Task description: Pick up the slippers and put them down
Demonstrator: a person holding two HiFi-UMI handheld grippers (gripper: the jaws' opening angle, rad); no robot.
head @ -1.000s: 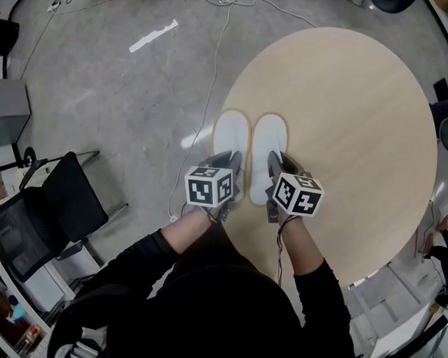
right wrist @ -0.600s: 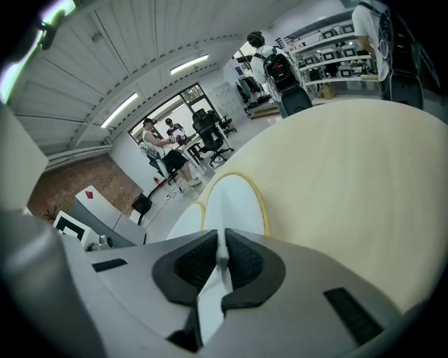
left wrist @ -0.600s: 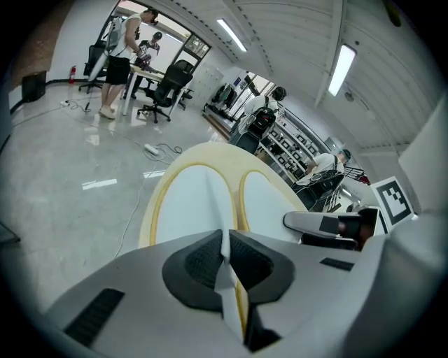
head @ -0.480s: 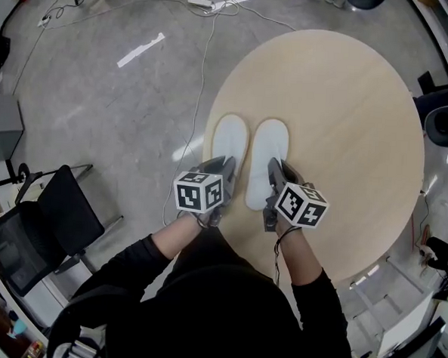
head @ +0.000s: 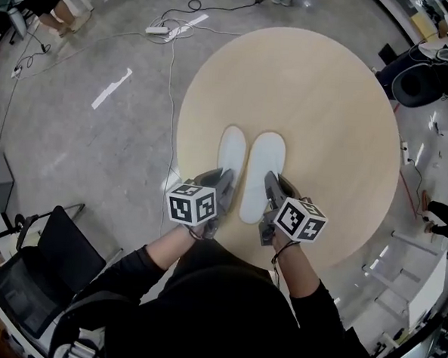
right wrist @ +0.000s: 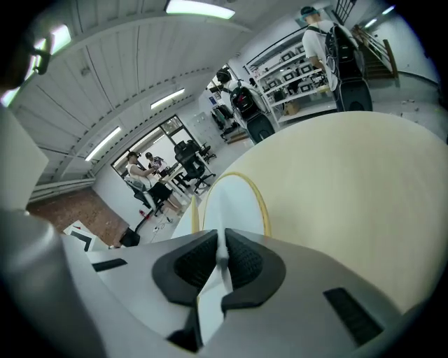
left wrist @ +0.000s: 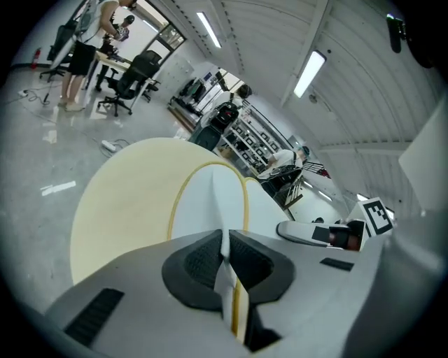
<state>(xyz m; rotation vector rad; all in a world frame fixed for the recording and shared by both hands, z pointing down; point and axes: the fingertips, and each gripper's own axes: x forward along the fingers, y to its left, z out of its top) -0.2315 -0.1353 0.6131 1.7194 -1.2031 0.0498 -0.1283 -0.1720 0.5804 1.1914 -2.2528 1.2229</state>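
1. your left gripper (head: 225, 184) is clamped nearly shut on the heel edge of the left slipper (head: 231, 156). in the left gripper view the pads pinch the thin white edge (left wrist: 225, 259) with almost no gap.
2. your right gripper (head: 273, 186) has just been closing. its jaws now sit pinched on the heel edge of the right slipper (head: 261, 173), and the right gripper view shows the white edge squeezed between the ribbed pads (right wrist: 220, 262).
3. the slippers are a matched pair: flat, thin, plain white on top, with a narrow yellow-tan rim round the sole. the rim shows clearly in the left gripper view (left wrist: 210, 203).
4. they lie side by side, close together, long axes parallel, toes pointing away from you and heels toward you.
5. the pair is over the near left part of the round light-wood table (head: 327, 105), close to its edge on your side.
6. can't tell from these views whether the toe ends rest on the tabletop or are clear of it.
7. the marker cubes, left (head: 190, 206) and right (head: 301, 219), sit just behind the jaws.
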